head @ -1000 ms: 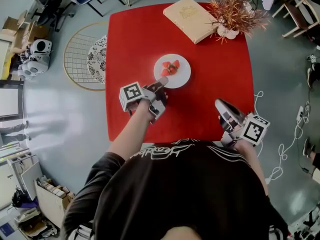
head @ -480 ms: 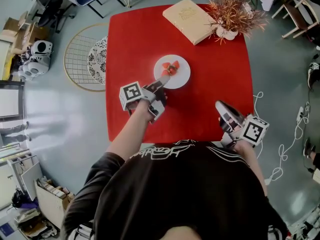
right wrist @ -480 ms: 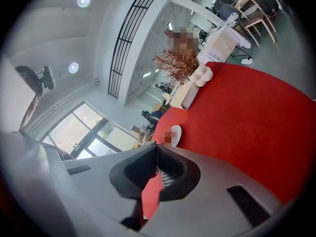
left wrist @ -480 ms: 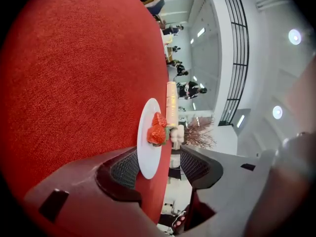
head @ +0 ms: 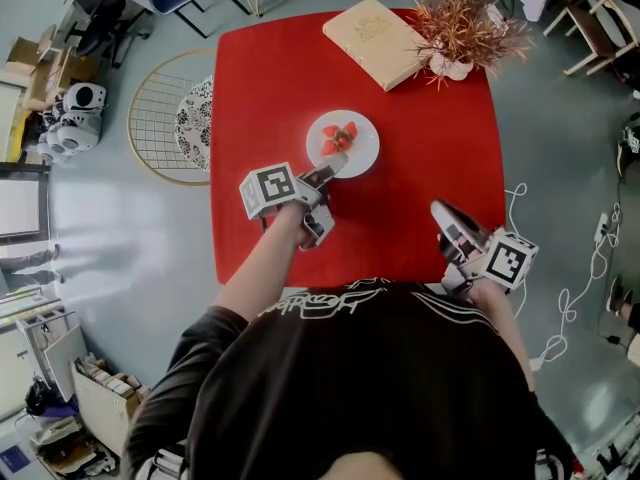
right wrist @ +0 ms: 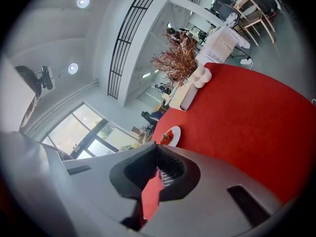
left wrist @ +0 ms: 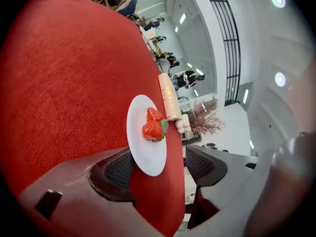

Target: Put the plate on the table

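A white plate (head: 362, 154) with red strawberries (head: 338, 138) lies flat on the red table (head: 270, 78), near its middle. My left gripper (head: 325, 183) is just short of the plate's near rim, and its jaws are opening. In the left gripper view the plate (left wrist: 148, 157) has its rim between the two pads, and neither pad of the left gripper (left wrist: 158, 164) presses on it. The strawberries (left wrist: 153, 127) sit at the plate's centre. My right gripper (head: 441, 210) hovers at the table's front right with its fingertips together, holding nothing. In its own view the right gripper (right wrist: 155, 149) faces the plate (right wrist: 174, 130) from far off.
A tan book (head: 378, 38) and a dried plant in a white vase (head: 460, 23) stand at the table's far right. A round wire rack (head: 165, 113) lies on the floor to the left. The table's front edge runs just below both grippers.
The left gripper's jaws have spread apart and let go of the plate's rim, and the gripper has drawn back a little. The right gripper has not moved.
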### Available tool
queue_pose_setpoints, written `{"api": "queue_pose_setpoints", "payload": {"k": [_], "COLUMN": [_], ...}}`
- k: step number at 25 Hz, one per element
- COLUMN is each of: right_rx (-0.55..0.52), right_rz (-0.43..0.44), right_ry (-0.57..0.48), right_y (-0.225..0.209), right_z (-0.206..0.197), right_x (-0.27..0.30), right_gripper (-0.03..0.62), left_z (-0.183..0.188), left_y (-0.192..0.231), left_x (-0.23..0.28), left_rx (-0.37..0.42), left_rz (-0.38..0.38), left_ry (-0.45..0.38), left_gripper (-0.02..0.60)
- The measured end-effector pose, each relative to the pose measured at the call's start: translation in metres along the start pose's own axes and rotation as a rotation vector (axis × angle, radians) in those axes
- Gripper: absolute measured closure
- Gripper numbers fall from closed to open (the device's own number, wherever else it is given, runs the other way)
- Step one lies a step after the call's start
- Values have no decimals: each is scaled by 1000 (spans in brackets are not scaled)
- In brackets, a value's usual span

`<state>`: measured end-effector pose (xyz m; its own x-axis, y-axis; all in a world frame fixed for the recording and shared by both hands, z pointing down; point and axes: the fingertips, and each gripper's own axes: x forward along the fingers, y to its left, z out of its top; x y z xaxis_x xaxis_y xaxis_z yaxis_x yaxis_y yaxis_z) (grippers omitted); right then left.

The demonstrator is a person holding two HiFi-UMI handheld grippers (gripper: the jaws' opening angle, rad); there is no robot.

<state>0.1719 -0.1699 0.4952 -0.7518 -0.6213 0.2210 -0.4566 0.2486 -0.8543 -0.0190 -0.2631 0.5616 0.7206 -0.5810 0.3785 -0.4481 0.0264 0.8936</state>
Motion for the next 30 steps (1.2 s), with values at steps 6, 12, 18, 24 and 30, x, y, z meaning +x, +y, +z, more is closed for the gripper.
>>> {"api": "queue_pose_setpoints", "payload": {"k": [6,12,18,24,30], "right_rx": [-15,-57,-34,-20,-20], "right_rz": [-5,1,-4,-4,9], "right_ry": [-1,31,23,21,25], "right_y": [-1,2,-1,-3,0], "right_z": [4,-2,-5,-12,-12], "right_x": [1,2,-2,1,6], "right_gripper": [586,586,586,586,586], "left_z": [-11,-25,-39,-43,-47], "left_y": [-3,-5,1,7,11], "left_x": [1,1,6,7,3], "left_rx": [227,444,635,761,831], "left_rz": [128,212,271,335,385], "left_ry": [88,200,329,380,436], "left_gripper": [255,234,233,234,235]}}
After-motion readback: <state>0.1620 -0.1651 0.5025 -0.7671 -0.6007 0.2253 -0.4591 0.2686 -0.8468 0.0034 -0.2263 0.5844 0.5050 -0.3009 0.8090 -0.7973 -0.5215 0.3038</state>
